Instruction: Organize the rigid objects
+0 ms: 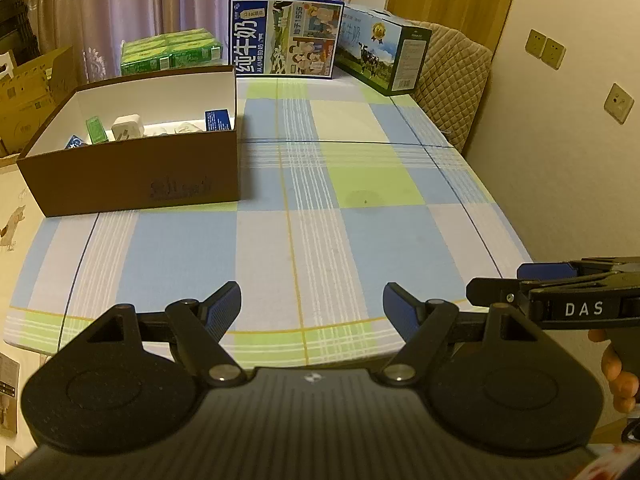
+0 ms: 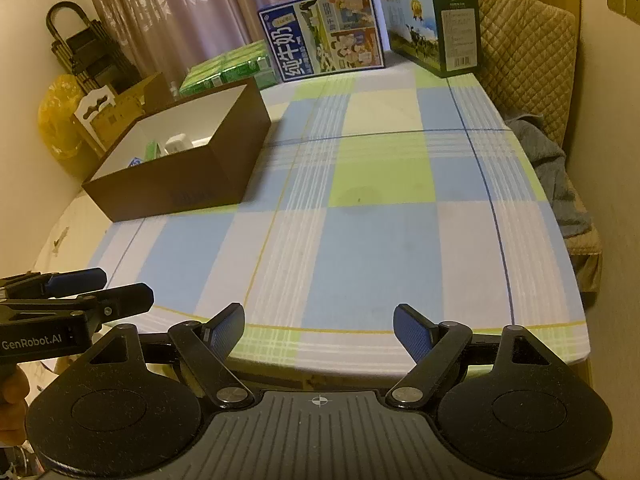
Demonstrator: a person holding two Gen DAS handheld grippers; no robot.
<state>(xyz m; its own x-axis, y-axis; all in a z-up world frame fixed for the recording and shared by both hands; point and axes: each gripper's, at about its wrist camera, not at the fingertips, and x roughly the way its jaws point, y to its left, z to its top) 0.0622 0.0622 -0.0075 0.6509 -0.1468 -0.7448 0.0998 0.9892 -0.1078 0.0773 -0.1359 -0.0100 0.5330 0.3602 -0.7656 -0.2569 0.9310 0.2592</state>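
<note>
We are looking down from the near edge along each gripper's fingers, tilted toward the table (image 1: 360, 240). Both views are sharing the cloth, the brown box (image 1: 132, 172) far left and the cartons (image 2: 324, 32) at the back.

A brown cardboard box (image 1: 132, 172) with a white inside sits open-topped on the tabletop (image 1: 320, 240), well ahead and to the left of both tongs. Inside it lie a green packet (image 1: 96, 129), a white plug adapter (image 1: 126, 129), a dark blue box (image 1: 218, 120) and a small blue item (image 1: 74, 145).
</note>
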